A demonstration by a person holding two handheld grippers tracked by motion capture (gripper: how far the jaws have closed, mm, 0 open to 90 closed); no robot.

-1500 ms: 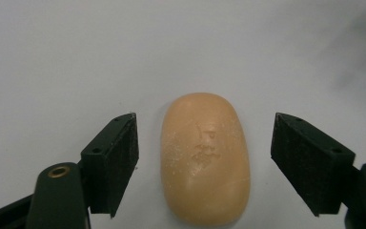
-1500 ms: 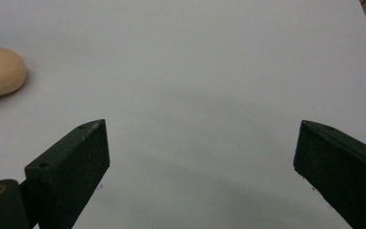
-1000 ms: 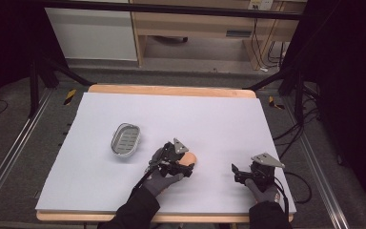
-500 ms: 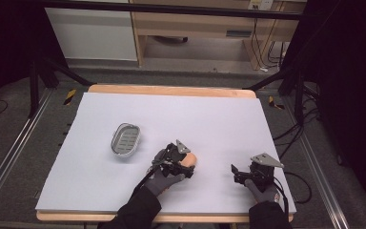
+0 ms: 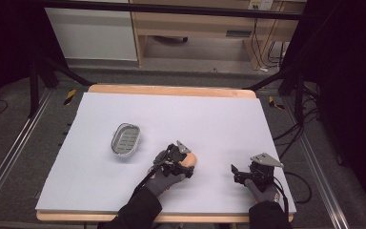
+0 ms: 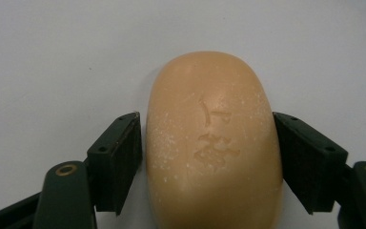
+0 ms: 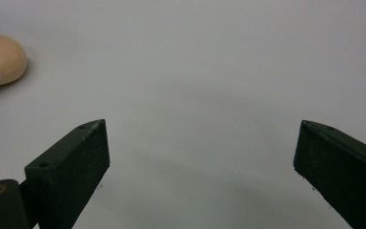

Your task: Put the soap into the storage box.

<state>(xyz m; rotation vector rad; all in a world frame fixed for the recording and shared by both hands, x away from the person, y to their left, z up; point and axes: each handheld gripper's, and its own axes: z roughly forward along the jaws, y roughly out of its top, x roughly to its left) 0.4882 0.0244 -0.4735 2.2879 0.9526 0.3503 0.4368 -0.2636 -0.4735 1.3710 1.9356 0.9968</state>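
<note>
A peach-coloured soap bar (image 6: 212,143) with a stamped mark lies on the white table sheet (image 5: 219,119), between the jaws of my left gripper (image 6: 207,138). The jaws have just been closing and their pads now sit against the bar's two long sides. From above, the left gripper (image 5: 181,157) is right of the table's middle front, with the soap (image 5: 190,159) peeking out at its tip. My right gripper (image 5: 235,172) rests near the front right, jaws wide open (image 7: 202,143) over bare sheet. The soap (image 7: 0,59) shows at that view's upper left.
An oval metal soap dish (image 5: 125,140) with a slatted insert stands left of the left gripper. The table's wooden rim (image 5: 171,89) runs along the far edge. A cable (image 5: 295,176) trails from the right gripper off the right side.
The left hand has shifted slightly around the soap bar. The right hand and the soap dish have not moved.
</note>
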